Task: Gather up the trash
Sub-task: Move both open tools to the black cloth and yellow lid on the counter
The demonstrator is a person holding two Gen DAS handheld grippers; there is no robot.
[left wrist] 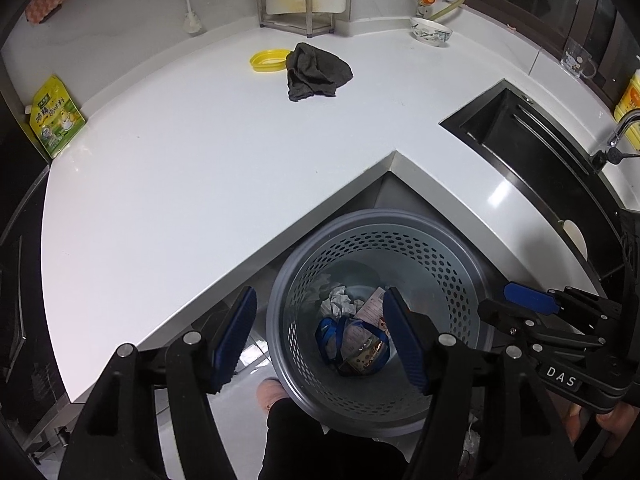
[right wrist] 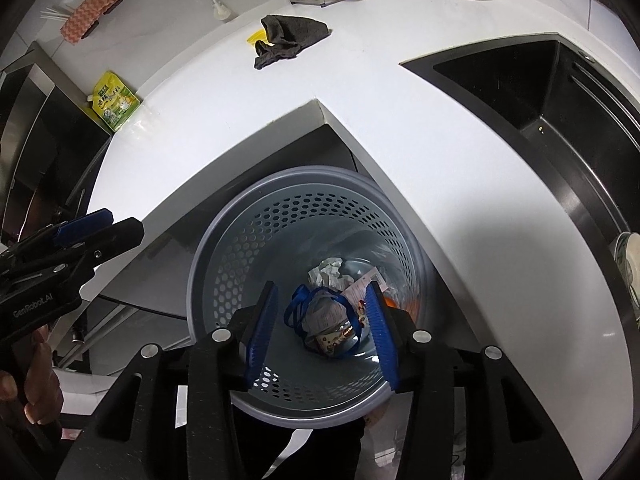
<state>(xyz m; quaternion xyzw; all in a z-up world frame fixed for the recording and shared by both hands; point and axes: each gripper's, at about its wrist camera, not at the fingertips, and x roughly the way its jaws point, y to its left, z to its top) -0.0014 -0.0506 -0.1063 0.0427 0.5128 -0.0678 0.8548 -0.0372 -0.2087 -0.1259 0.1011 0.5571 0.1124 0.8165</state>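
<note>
Grey perforated plastic, the round waste basket [left wrist: 380, 280] fills the six-o'clock part of the left wrist view, tucked under the inner corner of the white stone countertop [left wrist: 192, 152]. The left gripper [left wrist: 320, 340] hangs over its mouth with blue-padded fingers spread wide and nothing between them. In the bottom lie a crumpled white paper ball [left wrist: 338, 300], a printed slip [left wrist: 372, 308] and a blue-handled plastic bag of wrappers [left wrist: 352, 344]. On the counter at twelve o'clock sit a dark grey cloth [left wrist: 316, 72] touching a yellow plastic lid [left wrist: 268, 60]; a green-yellow refill pouch [left wrist: 56, 120] leans at nine o'clock, and a patterned ceramic bowl [left wrist: 431, 32] stands at one o'clock.

From the right wrist view, the right gripper [right wrist: 324, 328] also hovers above the basket, its fingers apart and empty, the bag directly below. The black sink [right wrist: 540, 100] lies at two o'clock.

Judging by this, a drop seems just done and little obvious trash remains; next would be lifting clear and scanning the counter, perhaps for the lid or pouch.
</note>
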